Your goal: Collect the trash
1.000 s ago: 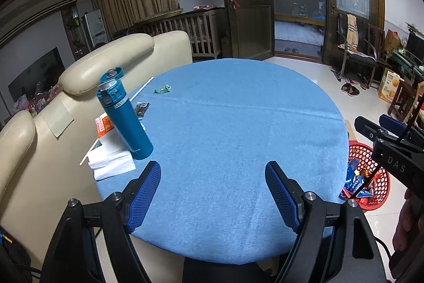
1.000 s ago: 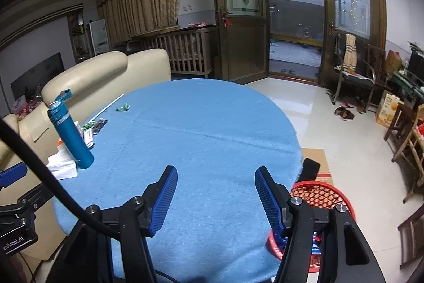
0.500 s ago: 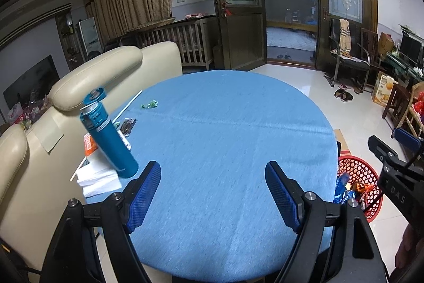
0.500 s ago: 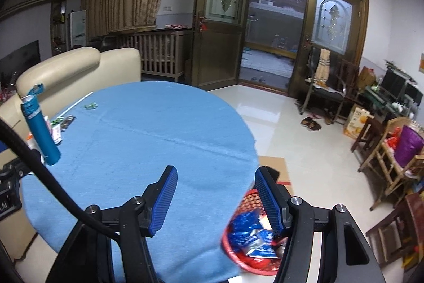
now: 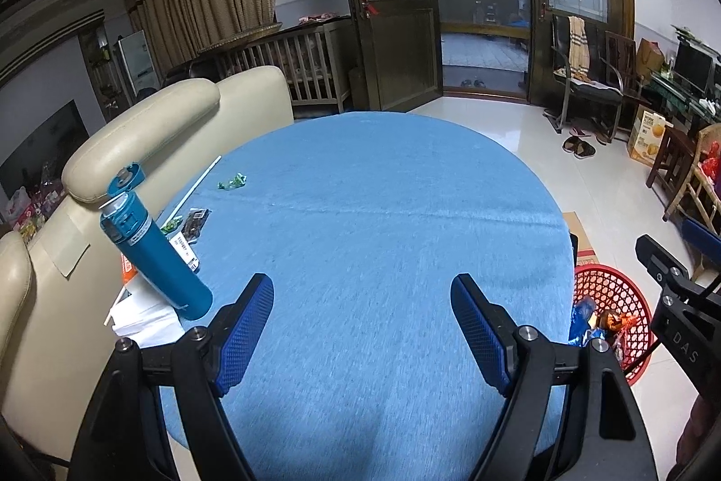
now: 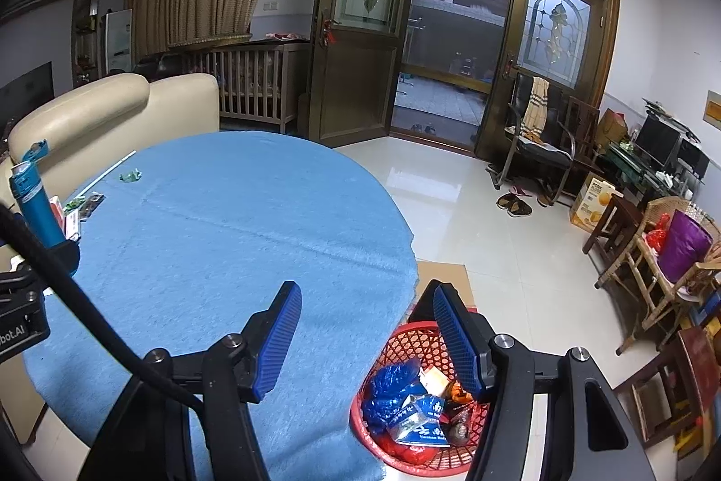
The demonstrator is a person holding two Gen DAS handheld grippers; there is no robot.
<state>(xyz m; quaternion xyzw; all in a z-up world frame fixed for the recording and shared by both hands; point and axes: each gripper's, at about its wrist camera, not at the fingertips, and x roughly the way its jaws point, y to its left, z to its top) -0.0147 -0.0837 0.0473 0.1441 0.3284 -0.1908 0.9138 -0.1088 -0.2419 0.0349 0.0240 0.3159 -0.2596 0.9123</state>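
1. Left wrist view: a cream sofa is sitting at the far left, pressed against the round table with its blue cloth.
2. A teal flask is standing near the table's left edge with its lid flipped open, beside white papers.
3. A thin white stick, dark wrappers and a small green wrapper are lying further back on the cloth, well apart from both tools.
4. The left gripper is hovering over the near side of the table, its blue fingers standing wide apart with nothing between them.
5. The right gripper is hanging over the table's right edge, jaws parted and holding nothing.
6. A red basket is sitting on the floor just beside the table, with blue packets and other trash lying inside it.
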